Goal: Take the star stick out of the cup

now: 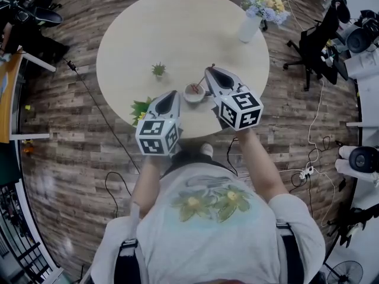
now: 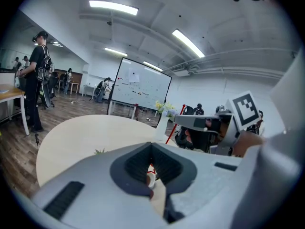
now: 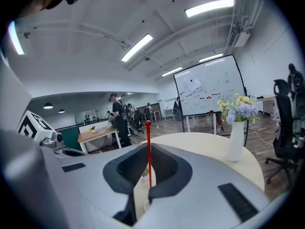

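The right gripper (image 3: 149, 171) has its 2 jaws pressed nearly together on the thin red shaft of the star stick (image 3: 148, 147), which stands upright between the pads with its rounded top above them. In the head view the stick leans up from the cup (image 1: 193, 92) toward this gripper, so its lower end sits inside the cup. The left gripper's view catches a red zigzag shape at the cup's rim.

The left gripper (image 2: 151, 168) has its jaws drawn to a narrow slit with nothing held. The cup shows through the slit, just beyond the tips. In the head view this gripper sits just left of the cup and the right gripper just right of it.

The cup stands near the front edge of the round table (image 1: 177, 34). A small green plant (image 1: 158, 70) is near it, a leafy sprig (image 1: 141, 107) lies at the table's front edge, and a white vase (image 1: 250, 27) of flowers stands well apart at the far side.
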### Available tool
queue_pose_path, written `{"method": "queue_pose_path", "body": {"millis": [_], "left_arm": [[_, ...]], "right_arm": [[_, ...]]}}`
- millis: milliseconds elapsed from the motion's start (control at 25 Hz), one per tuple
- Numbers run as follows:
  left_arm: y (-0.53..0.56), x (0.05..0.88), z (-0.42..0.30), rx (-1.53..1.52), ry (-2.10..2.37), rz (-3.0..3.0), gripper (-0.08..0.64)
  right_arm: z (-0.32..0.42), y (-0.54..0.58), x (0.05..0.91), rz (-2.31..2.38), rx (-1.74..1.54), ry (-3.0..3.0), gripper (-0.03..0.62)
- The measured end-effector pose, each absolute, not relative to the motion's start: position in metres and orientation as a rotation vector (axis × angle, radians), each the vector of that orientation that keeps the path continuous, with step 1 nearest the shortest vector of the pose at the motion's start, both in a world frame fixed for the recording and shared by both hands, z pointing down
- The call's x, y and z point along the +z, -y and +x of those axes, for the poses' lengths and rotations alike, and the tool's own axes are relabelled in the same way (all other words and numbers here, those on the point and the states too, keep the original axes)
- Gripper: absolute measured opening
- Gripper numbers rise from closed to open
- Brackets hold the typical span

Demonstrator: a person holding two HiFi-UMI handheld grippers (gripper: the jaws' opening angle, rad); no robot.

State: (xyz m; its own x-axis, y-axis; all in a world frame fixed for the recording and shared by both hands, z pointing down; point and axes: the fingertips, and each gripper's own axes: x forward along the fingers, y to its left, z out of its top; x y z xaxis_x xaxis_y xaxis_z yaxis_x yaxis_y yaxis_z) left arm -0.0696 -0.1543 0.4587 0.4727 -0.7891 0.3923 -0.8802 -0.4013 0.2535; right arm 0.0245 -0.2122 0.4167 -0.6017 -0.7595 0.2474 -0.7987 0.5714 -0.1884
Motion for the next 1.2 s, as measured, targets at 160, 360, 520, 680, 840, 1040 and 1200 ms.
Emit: {"method": "queue_pose_path", "body": {"millis": [160,360,520,680,840,1040,1200], "left_arm": [[0.152,0.458,-0.071,0.285,1.398,2.299,0.002],[0.148,0.456,-0.072,0.278,1.404,2.300,0.002],[0.143,0.455,-0.073,0.274,1.404,2.301,0.002],[0.140,0.455,-0.073,0.277,1.403,2.302,0.002],[0.137,0.454,-0.071,0.286,1.400,2.307,0.002],[0.133,0.454,-0.069,0.286,1.397,2.312,0.002],[0.131,0.456,-0.068,0.292,1.387,2.309,0.002]], "right_arm": [[0.028,0.204,0.404,1.345,0.420,2.684,0.029],[0.035,0.191,0.397,1.367,0.440,2.694,0.029],[0.035,0.175,0.395,1.350,0.443,2.699,0.029],[0.033,0.163,0.395,1.335,0.433,2.699,0.029],[0.033,0.152,0.395,1.332,0.445,2.706,0.029],[0.032,0.141,0.400,1.334,0.456,2.695,0.029],[0.029,0.135,0.406,1.324,0.436,2.673,0.029]]}}
